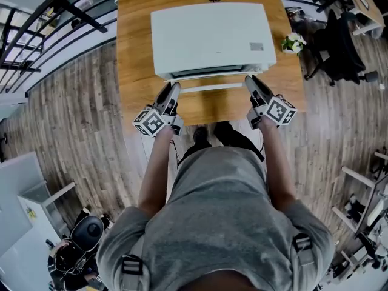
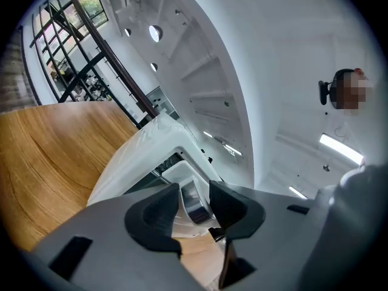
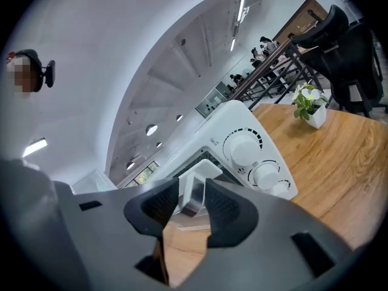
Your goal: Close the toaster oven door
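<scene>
A white toaster oven (image 1: 209, 38) stands on the wooden table (image 1: 136, 53). Its door is up against the front, with a thin dark gap along the top edge. The pale handle bar (image 1: 209, 88) runs across the front. My left gripper (image 1: 171, 93) is at the bar's left end and my right gripper (image 1: 250, 83) at its right end. In the left gripper view the chrome handle (image 2: 195, 193) fills the space between the dark pads of the left gripper (image 2: 194, 202). In the right gripper view the handle's white bracket (image 3: 193, 180) sits the same way in the right gripper (image 3: 192, 200).
Control knobs (image 3: 242, 149) line the oven's right side. A small potted plant (image 1: 293, 43) stands at the table's right edge. A black office chair (image 1: 339, 47) is to the right, and black railings (image 1: 54, 17) to the far left. The person stands at the table's near edge.
</scene>
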`<state>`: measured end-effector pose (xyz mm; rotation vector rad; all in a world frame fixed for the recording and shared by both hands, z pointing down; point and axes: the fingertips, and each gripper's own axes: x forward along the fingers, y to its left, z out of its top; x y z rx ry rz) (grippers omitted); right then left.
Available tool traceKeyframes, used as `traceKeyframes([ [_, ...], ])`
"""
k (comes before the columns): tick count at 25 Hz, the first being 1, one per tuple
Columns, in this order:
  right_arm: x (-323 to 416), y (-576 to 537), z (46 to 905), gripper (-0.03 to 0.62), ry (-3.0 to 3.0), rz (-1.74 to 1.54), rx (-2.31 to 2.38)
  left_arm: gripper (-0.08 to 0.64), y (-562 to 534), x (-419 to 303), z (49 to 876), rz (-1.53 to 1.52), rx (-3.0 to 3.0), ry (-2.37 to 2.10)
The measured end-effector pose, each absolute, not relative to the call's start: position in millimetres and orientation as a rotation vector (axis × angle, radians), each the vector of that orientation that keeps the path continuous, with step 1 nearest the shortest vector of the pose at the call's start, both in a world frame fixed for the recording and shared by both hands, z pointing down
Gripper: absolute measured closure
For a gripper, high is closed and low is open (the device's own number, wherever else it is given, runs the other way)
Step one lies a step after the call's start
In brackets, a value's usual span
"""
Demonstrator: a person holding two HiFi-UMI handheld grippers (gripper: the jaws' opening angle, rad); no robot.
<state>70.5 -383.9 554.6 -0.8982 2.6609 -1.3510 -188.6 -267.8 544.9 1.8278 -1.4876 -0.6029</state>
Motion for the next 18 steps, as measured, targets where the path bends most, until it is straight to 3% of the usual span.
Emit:
traceKeyframes([
  [18,58.6,-407.7,546.7,0.426,2.746,-1.261,-0.87,0.382,-288.4,-198.7,540.2,-0.613,1.795,-1.447],
])
